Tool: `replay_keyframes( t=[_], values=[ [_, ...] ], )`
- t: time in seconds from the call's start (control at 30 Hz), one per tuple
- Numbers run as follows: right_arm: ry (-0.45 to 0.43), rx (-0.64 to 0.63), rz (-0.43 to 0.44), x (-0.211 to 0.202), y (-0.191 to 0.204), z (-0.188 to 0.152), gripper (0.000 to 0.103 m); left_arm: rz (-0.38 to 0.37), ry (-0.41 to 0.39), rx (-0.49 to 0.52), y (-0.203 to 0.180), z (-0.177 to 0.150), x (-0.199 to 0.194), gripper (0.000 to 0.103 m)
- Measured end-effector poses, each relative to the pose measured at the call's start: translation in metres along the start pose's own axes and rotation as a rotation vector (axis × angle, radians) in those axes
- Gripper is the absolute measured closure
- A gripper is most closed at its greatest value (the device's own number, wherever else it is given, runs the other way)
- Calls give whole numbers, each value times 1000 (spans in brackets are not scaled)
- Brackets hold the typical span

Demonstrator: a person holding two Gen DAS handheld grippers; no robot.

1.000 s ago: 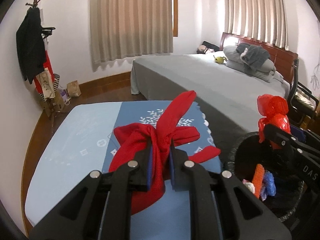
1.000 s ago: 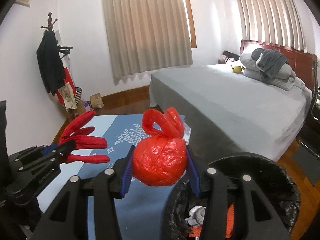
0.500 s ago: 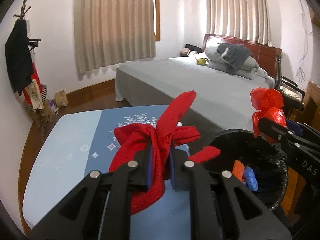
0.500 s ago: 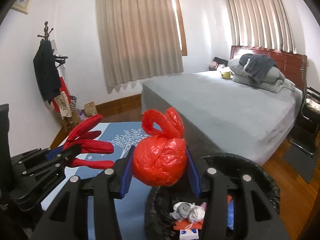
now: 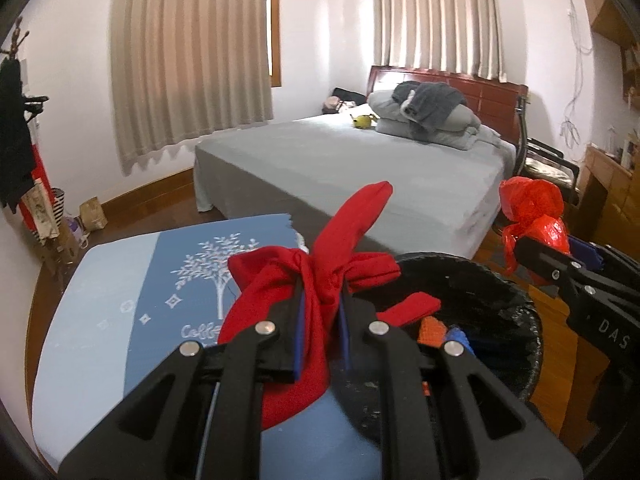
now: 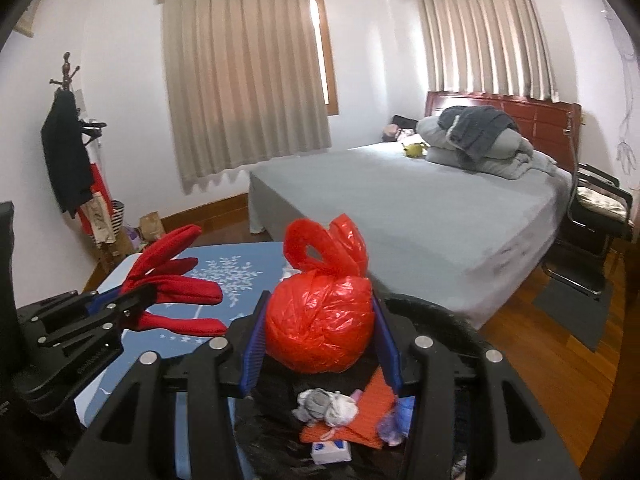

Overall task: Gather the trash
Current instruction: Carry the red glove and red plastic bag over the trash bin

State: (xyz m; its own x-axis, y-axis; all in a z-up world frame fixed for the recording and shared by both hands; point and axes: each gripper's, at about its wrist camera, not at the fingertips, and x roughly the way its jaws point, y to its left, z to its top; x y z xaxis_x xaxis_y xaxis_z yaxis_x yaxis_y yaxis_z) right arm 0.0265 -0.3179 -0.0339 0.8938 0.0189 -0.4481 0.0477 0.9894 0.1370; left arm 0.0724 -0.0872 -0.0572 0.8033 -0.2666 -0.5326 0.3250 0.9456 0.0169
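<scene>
Red bag (image 6: 320, 332), knotted, clamped between right gripper (image 6: 320, 344) pads, held over black bin (image 6: 452, 320); bin has grey wad, orange + white scraps inside. Red cloth (image 5: 316, 280), tied in a knot, pinched tight in left gripper (image 5: 320, 332), at bin's left rim (image 5: 500, 280), above blue table (image 5: 120, 300). Grippers side by side, apart. Bed (image 6: 420, 200) behind, coat rack (image 6: 68, 140) far left by wall.
</scene>
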Motion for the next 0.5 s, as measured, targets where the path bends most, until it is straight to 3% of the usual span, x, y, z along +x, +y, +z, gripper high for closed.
replay_keyframes(
  t=[0.5],
  values=[
    [37, 39, -112, -15, -45, -22, 55, -85, 42, 54, -49, -11, 27, 90]
  ],
)
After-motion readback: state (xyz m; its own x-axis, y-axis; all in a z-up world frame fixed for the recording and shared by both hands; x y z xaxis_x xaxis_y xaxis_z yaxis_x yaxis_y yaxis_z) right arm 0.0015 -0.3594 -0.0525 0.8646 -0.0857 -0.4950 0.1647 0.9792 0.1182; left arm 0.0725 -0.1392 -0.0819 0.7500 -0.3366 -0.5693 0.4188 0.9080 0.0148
